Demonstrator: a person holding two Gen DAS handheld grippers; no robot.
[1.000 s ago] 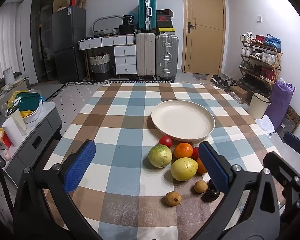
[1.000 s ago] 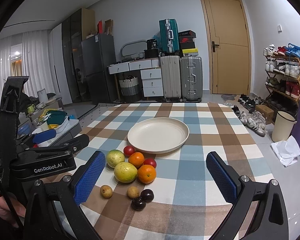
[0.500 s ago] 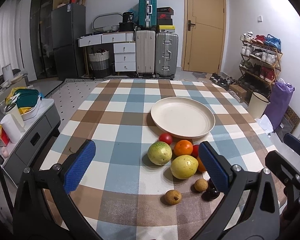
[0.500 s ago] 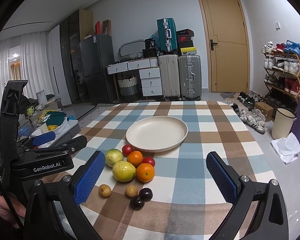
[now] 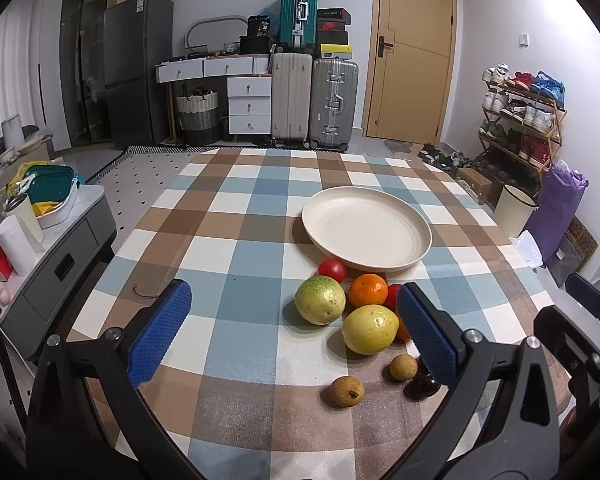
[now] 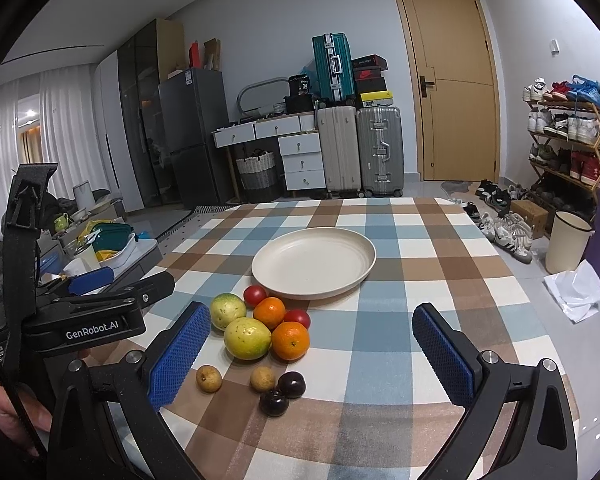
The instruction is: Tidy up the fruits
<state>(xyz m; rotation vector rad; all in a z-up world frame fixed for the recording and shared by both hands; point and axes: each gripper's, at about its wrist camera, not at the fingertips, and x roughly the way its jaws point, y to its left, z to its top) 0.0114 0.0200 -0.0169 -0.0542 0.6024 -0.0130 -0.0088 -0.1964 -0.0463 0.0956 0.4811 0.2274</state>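
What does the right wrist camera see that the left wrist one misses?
Only the right view shows the left tool from the side with a hand gripping it, plus both dark plums in full. Only the left view shows a white cup on the side cabinet. Both show the empty plate, the fruit pile with its oranges, the checked cloth and the suitcases.
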